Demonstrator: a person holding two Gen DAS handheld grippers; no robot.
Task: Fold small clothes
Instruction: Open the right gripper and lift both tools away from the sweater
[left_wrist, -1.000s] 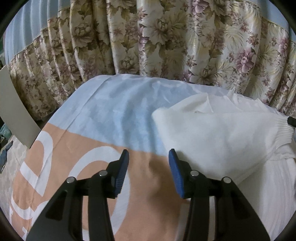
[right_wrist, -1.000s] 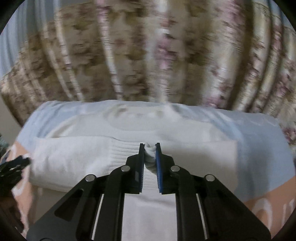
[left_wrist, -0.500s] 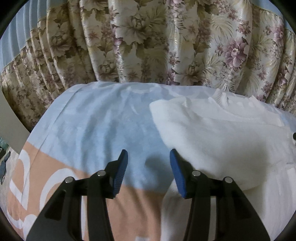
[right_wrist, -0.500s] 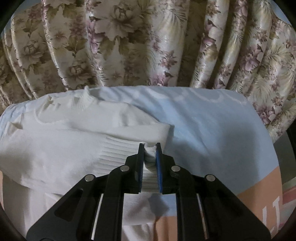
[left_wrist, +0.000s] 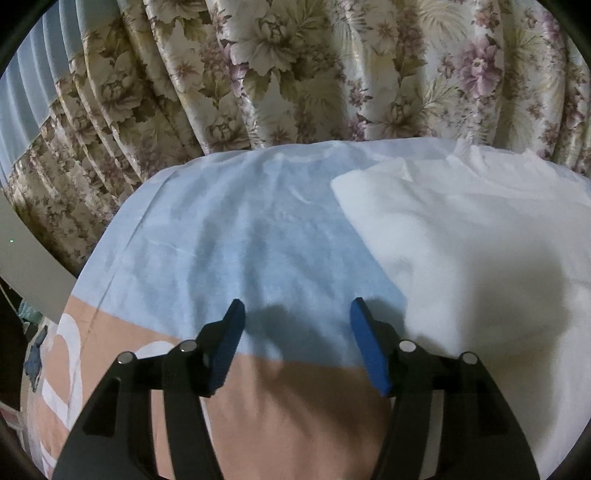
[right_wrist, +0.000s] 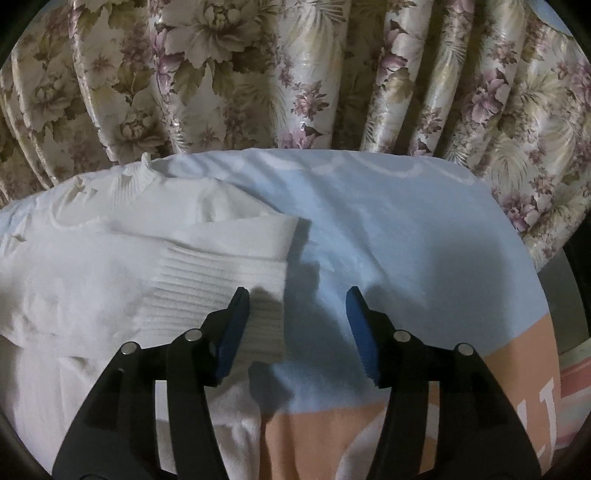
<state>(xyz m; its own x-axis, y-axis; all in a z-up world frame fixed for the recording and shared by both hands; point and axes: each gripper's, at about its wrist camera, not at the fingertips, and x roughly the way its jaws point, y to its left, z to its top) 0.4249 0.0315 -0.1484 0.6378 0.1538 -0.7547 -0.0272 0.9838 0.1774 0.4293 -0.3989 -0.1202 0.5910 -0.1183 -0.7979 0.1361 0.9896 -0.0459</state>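
Observation:
A white knitted sweater (right_wrist: 110, 266) lies on the blue and orange cloth-covered surface (right_wrist: 388, 236). One sleeve is folded across its body, with the ribbed cuff (right_wrist: 218, 288) at the sweater's right edge. My right gripper (right_wrist: 295, 306) is open and empty, its left finger over the cuff, the right one over the blue cloth. In the left wrist view the sweater (left_wrist: 461, 258) fills the right half. My left gripper (left_wrist: 295, 317) is open and empty above the blue cloth (left_wrist: 240, 240), just left of the sweater's edge.
Flowered curtains (left_wrist: 295, 74) hang close behind the surface, also shown in the right wrist view (right_wrist: 295, 74). The surface drops off at the left (left_wrist: 85, 266) and at the right (right_wrist: 535, 266). A pale board (left_wrist: 29, 266) leans at the far left.
My right gripper has opened and let go of the sleeve cuff, which now lies flat on the sweater. My left gripper stays open and has shifted a little over the blue cloth.

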